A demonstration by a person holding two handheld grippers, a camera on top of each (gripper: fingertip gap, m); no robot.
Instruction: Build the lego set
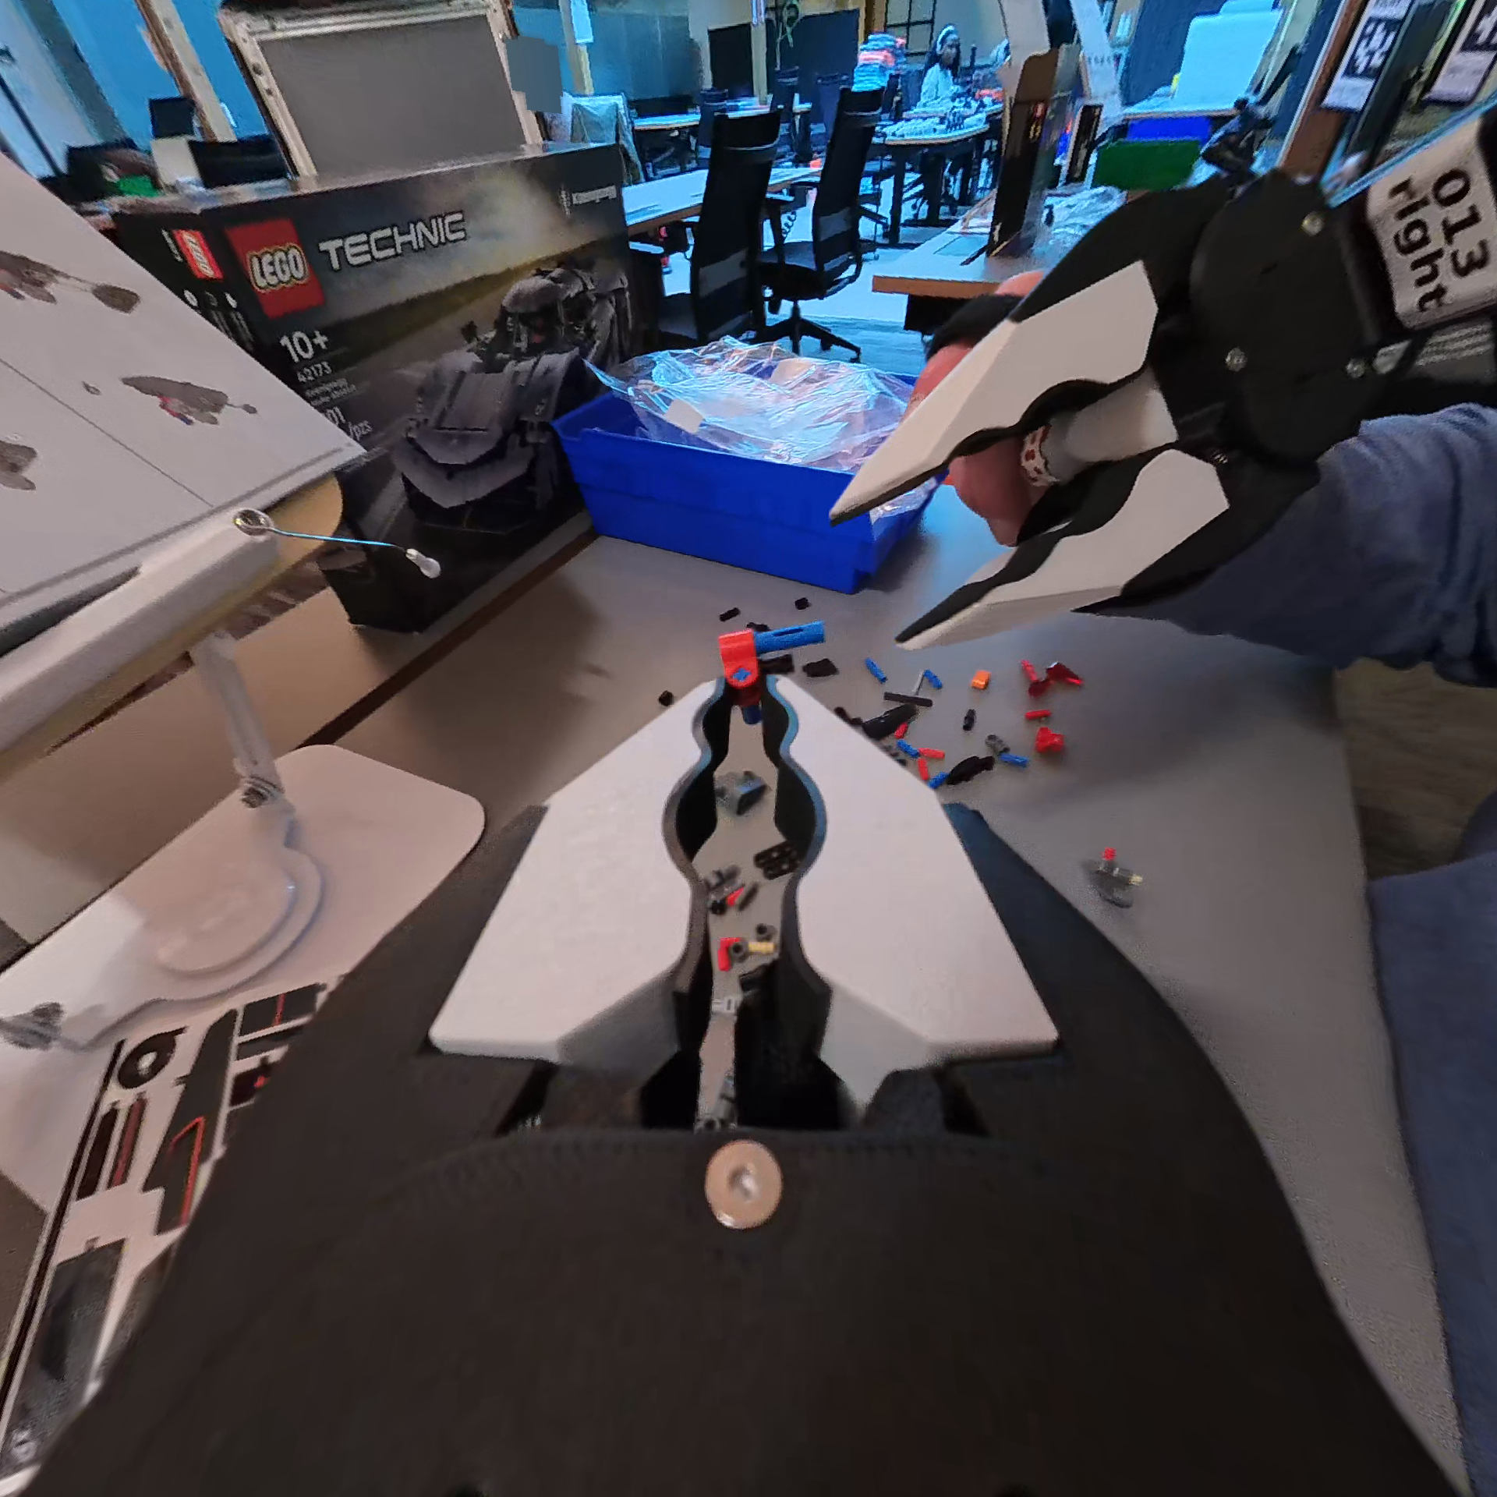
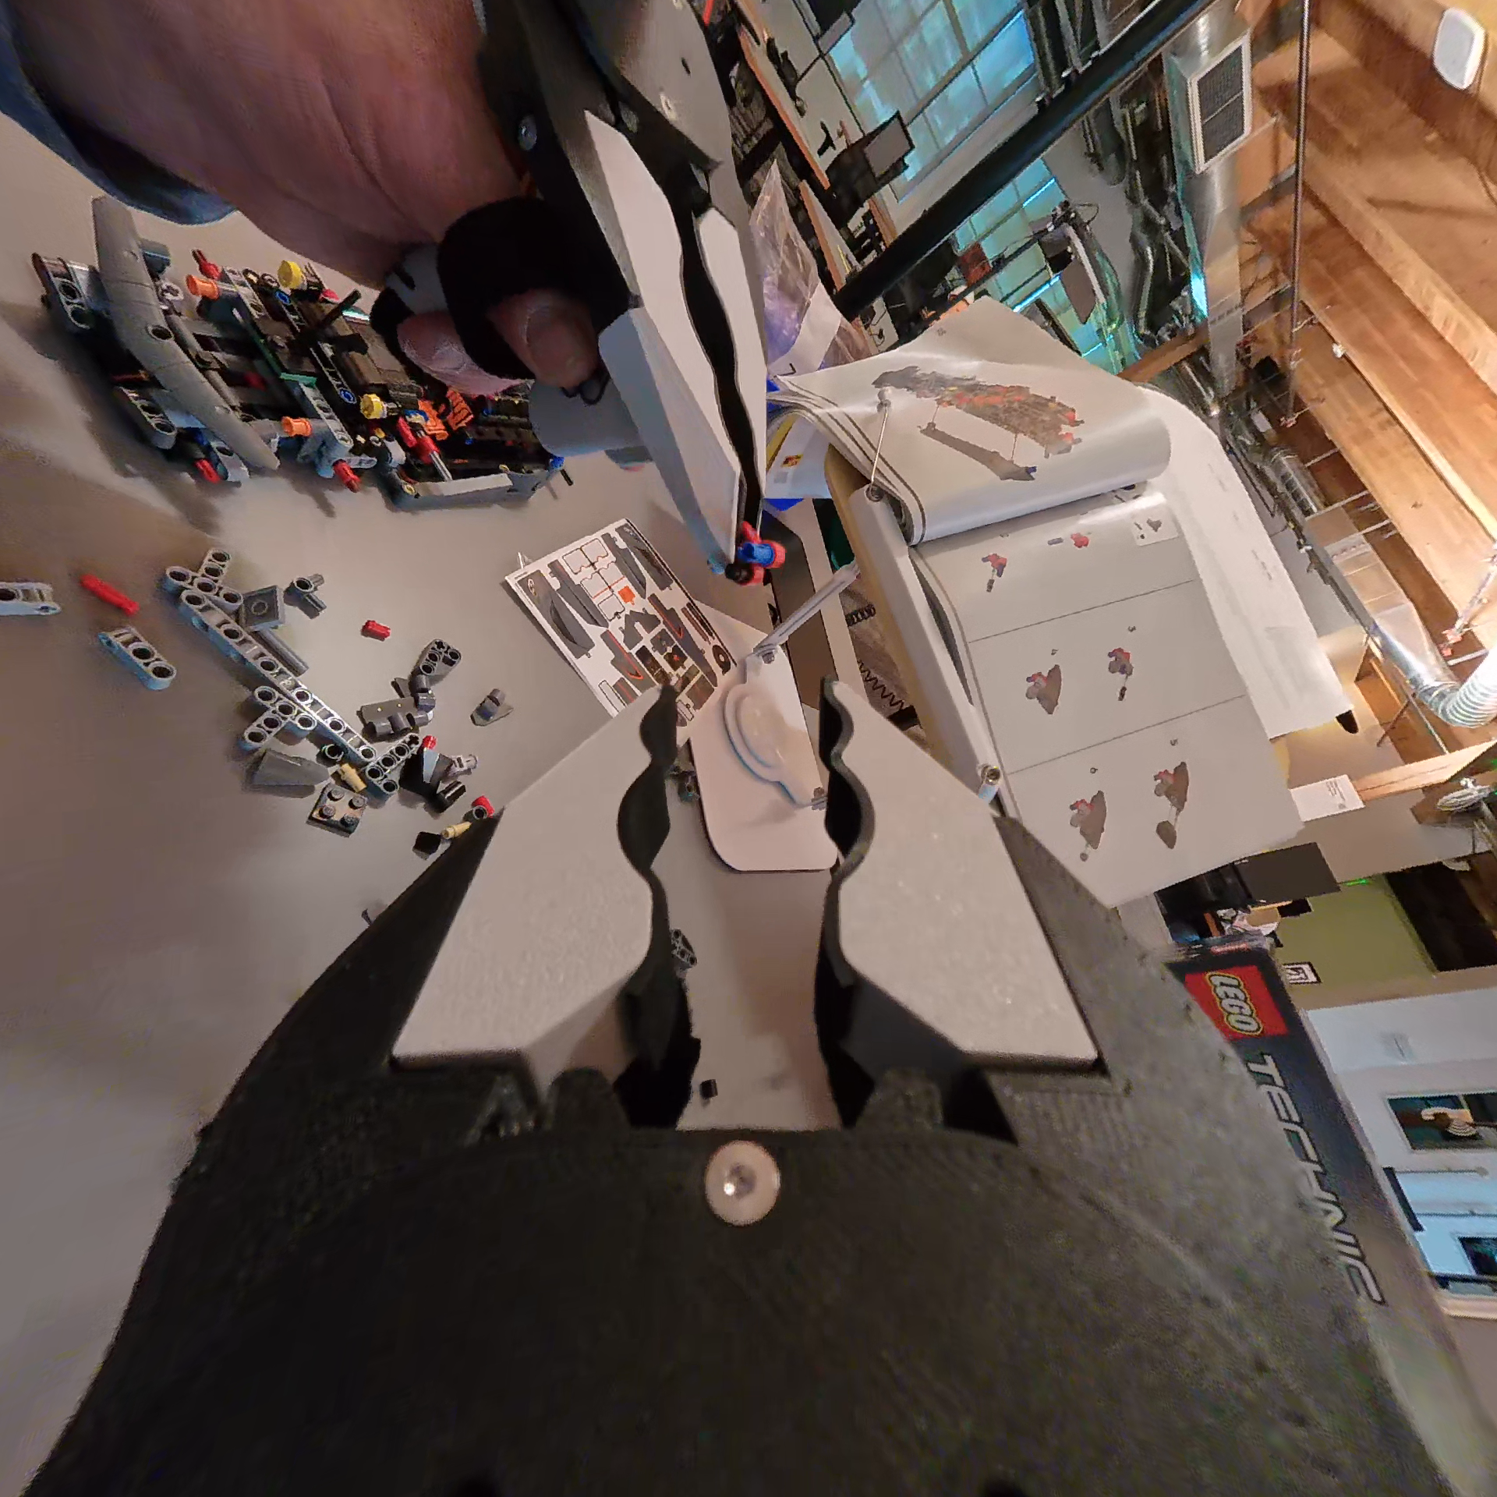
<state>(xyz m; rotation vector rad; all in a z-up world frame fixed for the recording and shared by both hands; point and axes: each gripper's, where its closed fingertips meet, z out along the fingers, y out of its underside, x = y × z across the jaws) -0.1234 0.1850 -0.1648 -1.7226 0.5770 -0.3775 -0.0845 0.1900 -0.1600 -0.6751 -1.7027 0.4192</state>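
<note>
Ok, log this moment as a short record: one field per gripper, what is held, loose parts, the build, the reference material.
left gripper: shut on the small red-and-blue connector piece, held at the fingertips above the table
right gripper: open, empty, raised beside the left one
loose parts: small red, blue and black pins scattered on the grey table; grey beams
build: partly assembled dark model on the table
reference: open instruction booklet on a white stand; sticker sheet lying flat
storage: blue plastic bin holding clear bags
</note>
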